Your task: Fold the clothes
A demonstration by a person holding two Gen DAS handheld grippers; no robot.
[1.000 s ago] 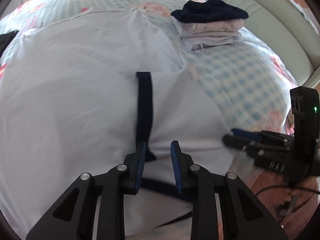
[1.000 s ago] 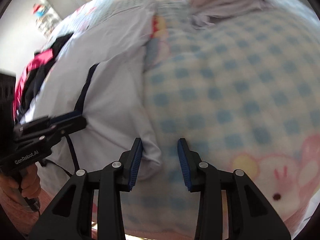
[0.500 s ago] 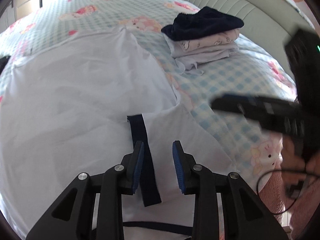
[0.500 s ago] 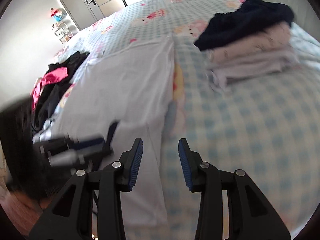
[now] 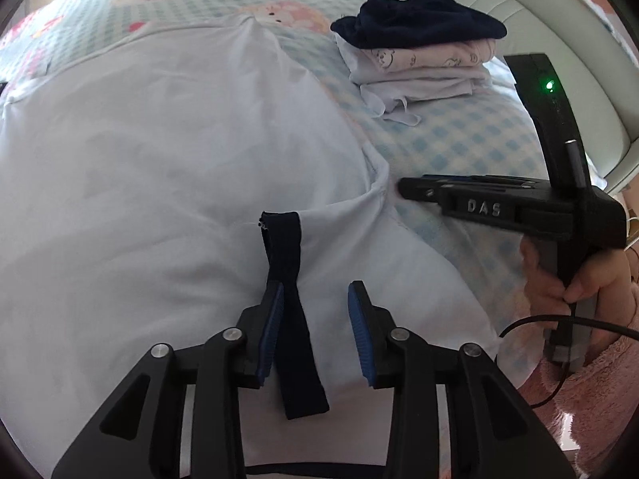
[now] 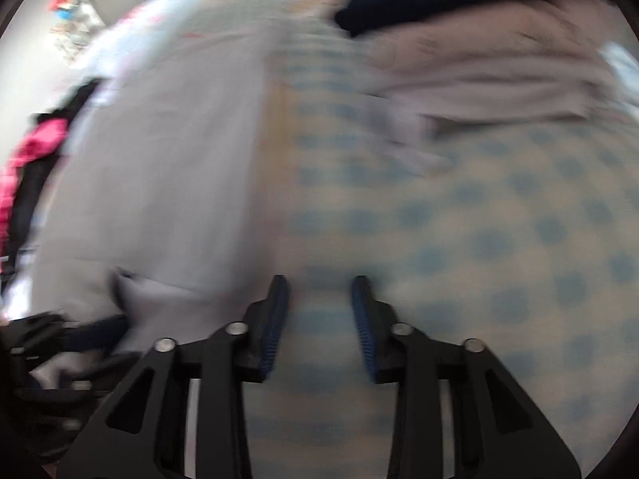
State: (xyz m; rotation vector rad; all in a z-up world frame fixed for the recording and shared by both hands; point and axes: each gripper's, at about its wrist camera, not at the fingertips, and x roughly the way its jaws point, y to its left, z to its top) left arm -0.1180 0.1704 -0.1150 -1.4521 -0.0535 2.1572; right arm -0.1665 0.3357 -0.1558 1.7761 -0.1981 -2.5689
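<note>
The white garment is lying spread across the left and centre of the left wrist frame, looking thin, soft and limp, with a dark strap trailing toward the bottom. Its folded corner at centre right looks easiest to pinch. The left gripper is opening around the strap, unpressed. The right gripper is closing over bare checked bedding; motion blur is hiding detail there.
</note>
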